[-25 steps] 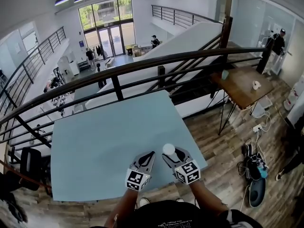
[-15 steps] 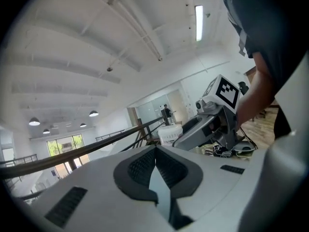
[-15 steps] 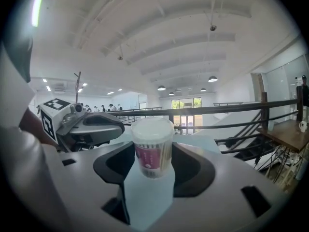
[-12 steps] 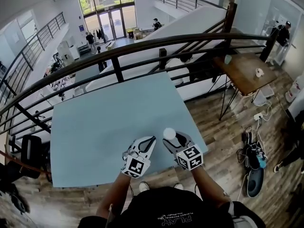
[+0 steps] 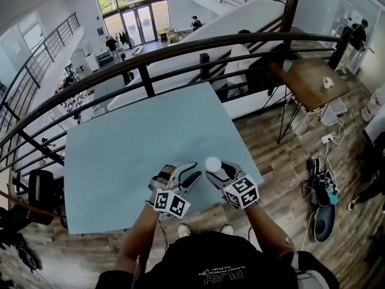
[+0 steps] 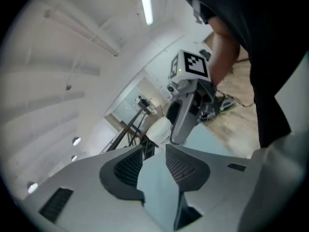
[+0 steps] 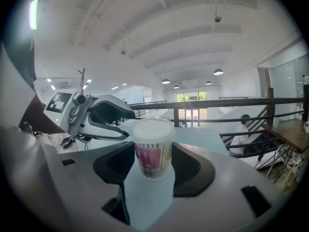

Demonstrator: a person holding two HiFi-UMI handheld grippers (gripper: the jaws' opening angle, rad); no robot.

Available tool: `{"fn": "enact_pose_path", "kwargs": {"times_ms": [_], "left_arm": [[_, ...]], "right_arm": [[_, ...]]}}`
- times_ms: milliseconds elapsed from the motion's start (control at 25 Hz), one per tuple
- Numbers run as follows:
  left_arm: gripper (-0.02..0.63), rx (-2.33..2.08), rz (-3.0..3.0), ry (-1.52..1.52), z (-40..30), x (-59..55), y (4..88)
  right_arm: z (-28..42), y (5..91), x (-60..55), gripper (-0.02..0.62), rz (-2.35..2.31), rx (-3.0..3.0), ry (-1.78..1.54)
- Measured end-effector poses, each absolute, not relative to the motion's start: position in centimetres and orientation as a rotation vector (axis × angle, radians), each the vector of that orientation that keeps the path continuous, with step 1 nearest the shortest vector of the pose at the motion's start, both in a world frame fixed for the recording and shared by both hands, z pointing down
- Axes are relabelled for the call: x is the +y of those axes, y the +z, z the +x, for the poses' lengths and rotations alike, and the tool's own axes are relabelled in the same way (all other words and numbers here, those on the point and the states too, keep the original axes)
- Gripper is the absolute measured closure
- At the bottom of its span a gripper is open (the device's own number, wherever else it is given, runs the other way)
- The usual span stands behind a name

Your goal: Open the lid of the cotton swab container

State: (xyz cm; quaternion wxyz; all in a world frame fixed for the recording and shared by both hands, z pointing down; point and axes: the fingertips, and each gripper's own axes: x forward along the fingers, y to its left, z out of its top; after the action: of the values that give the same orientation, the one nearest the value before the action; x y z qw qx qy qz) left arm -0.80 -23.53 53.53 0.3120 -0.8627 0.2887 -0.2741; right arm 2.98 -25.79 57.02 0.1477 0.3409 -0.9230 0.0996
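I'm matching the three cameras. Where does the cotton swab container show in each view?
Head view: cotton swab container, lower centre.
Left gripper view: cotton swab container, centre, just beyond the jaws.
Right gripper view: cotton swab container, centre, between the jaws.
Shared landmark: the blue table.

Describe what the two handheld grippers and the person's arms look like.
The left gripper and right gripper are pale grey shells, each with two curved fingers lined with dark textured pads. Each carries a white cube printed with black square markers. The person wears a black top; the forearms are uncovered.
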Motion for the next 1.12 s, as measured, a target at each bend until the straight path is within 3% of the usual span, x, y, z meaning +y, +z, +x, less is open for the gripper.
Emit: {"fn": "enact_pose_path", "kwargs": {"times_ms": [680,1120], "left_arm": [[0.402,0.565,-2.155,-0.868,1.8,-23.0,54.7],[0.402,0.512,-2.079,-0.963,1.2,-23.3,55.1]], "right_arm": [[3.4,57.8,-25.2,0.347,0.931,-2.581,0.221],[2.3,58.2,-25.2,0.348,0.875,-2.519,0.070]]}}
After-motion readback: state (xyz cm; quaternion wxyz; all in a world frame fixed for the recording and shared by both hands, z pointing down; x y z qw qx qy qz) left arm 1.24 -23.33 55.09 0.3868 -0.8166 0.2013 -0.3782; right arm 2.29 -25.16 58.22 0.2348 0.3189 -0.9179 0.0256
